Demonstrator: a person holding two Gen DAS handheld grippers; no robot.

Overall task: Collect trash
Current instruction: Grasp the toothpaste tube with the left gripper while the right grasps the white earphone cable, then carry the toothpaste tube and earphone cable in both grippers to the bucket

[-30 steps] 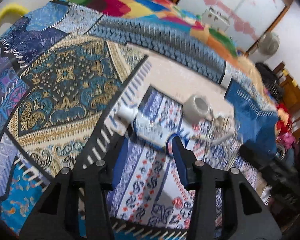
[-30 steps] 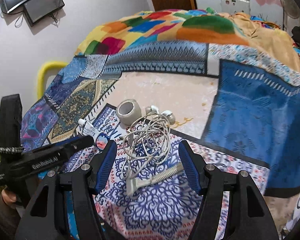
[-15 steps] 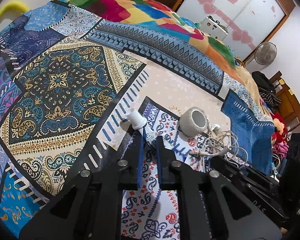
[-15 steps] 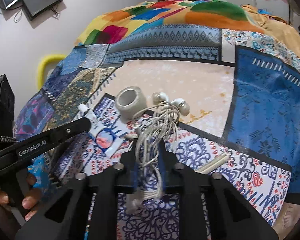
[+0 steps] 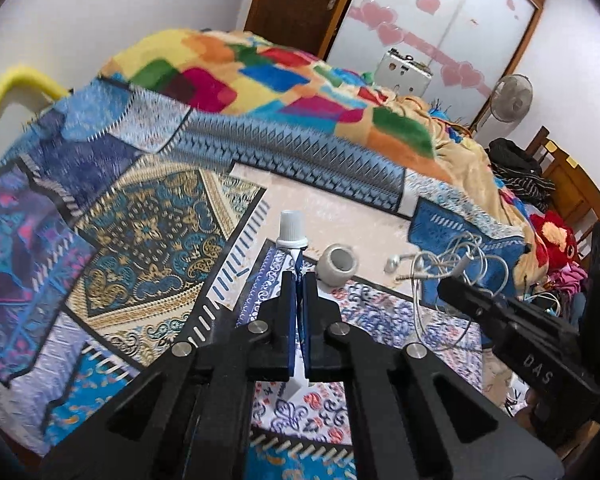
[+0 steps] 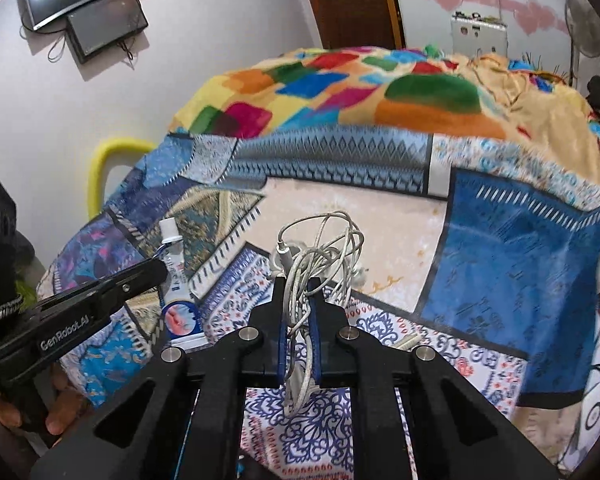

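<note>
Lifting both catches clear of the bedspread is the step in hand, and it goes best with a steady, straight rise so neither item slips from its clamp. From the left wrist view, the left gripper (image 5: 299, 280) has just closed its jaws flat on the thin white squeezable tube with a ribbed white cap (image 5: 292, 229), which sticks out at twelve o'clock beyond the blue pads; a soft flattened tube can slide, so a firm pinch matters. At one o'clock a grey ring-shaped tape roll (image 5: 339, 265) lies on the patterned blue-and-cream cloth bedspread (image 5: 148, 236), left to gather. From the right wrist view, the right gripper (image 6: 298, 284) has likewise just closed, clamped on the tangled bundle of white earphone cable (image 6: 320, 240), whose springy loops fan out at twelve o'clock and trail below the pads; loose strands could snag. At four o'clock a small pale ribbed stick (image 6: 407, 343) rests on the cloth.
</note>
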